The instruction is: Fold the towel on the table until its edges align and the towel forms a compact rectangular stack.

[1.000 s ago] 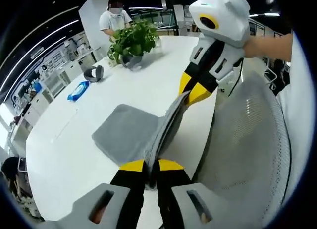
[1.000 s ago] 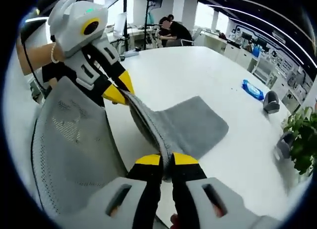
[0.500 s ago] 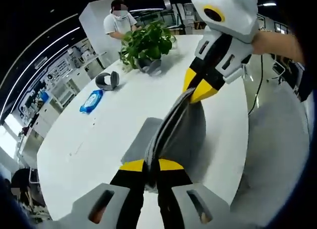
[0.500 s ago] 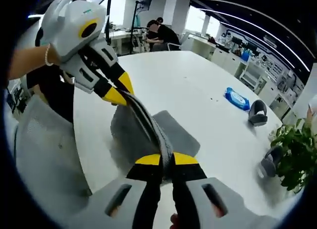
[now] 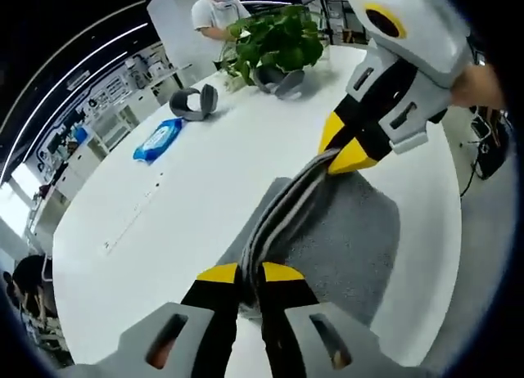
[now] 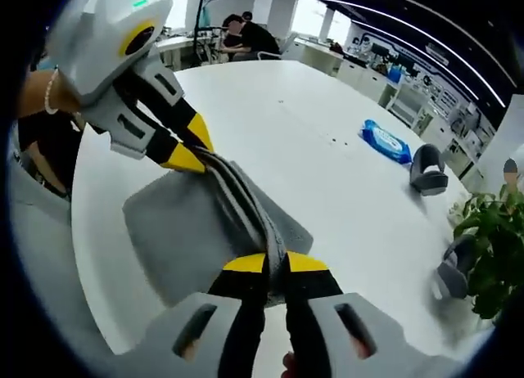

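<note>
Two grippers, both clamped tight on the raised edge of the grey towel (image 5: pixel 327 239): left gripper (image 5: pixel 250 273) at 6 o'clock of the left gripper view with jaws pressed together on a bunched seam, right gripper (image 5: pixel 344 153) entering at 1 o'clock and pinching the far end of the same seam. Same picture mirrored in the right gripper view: right gripper (image 6: pixel 274 263) closed on the fold at 6 o'clock, left gripper (image 6: pixel 184 153) closed on it toward 10 o'clock.

Compared with a second ago, carried well over the white table (image 5: pixel 188 198): then hanging near the table edge with a mesh chair behind, now lifted edge held taut between the two grippers above the tabletop, with the lower layer of the towel (image 6: pixel 180 247) spread flat beneath, toward 4 o'clock in the left gripper view. Several stacked layers visible along the gripped seam, so probably at least one fold already made.

Meaning for the task: fold in progress, not finished; likely next, lowering the held edge onto the flat layer with edges matched.

Elsewhere: a blue packet (image 5: pixel 157 139) at 11 o'clock, a potted plant (image 5: pixel 274 38) at 12 o'clock, grey headphones (image 5: pixel 195 104) between them, well apart from the towel.
</note>
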`<state>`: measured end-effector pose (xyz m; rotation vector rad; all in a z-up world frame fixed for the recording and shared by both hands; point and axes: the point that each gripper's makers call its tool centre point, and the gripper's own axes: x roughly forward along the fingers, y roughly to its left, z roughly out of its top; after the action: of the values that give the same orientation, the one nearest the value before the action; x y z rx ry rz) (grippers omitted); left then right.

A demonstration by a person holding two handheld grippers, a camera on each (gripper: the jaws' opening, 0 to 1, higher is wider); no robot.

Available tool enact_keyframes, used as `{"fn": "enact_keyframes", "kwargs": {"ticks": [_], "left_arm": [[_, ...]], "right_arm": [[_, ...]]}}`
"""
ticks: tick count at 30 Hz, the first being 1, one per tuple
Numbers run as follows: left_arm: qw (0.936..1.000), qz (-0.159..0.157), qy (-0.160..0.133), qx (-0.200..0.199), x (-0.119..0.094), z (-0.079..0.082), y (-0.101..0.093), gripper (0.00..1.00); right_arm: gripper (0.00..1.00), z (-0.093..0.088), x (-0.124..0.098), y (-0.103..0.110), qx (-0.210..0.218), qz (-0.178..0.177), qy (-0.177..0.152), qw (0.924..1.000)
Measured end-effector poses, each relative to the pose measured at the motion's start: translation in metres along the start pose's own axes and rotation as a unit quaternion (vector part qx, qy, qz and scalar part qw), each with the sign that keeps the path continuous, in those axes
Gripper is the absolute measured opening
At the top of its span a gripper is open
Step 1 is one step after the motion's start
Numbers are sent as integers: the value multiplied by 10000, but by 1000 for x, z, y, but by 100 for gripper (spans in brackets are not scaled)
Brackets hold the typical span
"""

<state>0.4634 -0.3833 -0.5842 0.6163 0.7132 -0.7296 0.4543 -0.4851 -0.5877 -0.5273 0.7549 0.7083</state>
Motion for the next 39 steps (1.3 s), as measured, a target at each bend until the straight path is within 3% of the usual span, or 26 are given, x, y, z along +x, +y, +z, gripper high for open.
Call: {"fn": "enact_keyframes", "kwargs": {"ticks": [6,12,17,19,23,27,30,34,39], "left_arm": [[9997,39,135,-213,24,-16,-1,8],[9996,255,45,-125,35,-18,3,9],[9989,416,33,193,43,-24,2,10],[9987,492,15,112,42,-23,5,12],[9976,610,-57,-331,34,-21,14,19],[9941,830,-238,-651,16,-22,24,22],[9894,1018,-574,-865,-1,-18,24,22],[9881,888,-762,-1003,-20,-19,3,21],[9919,575,-674,-907,-29,-31,-33,20]], "right_arm": [[6,-10,26,-4,-27,-43,152,9999],[8,-17,42,-11,-52,-236,161,9996],[11,-19,47,-14,-162,-334,143,9992],[12,-18,47,-15,-114,-335,119,9993],[18,-18,44,-18,115,-298,17,9995],[22,-13,30,-19,719,-324,-288,9965],[24,-15,17,-14,734,-285,-360,9963],[21,-19,-1,5,664,-292,-447,9964],[16,-35,-7,32,559,-125,-305,9979]]}}
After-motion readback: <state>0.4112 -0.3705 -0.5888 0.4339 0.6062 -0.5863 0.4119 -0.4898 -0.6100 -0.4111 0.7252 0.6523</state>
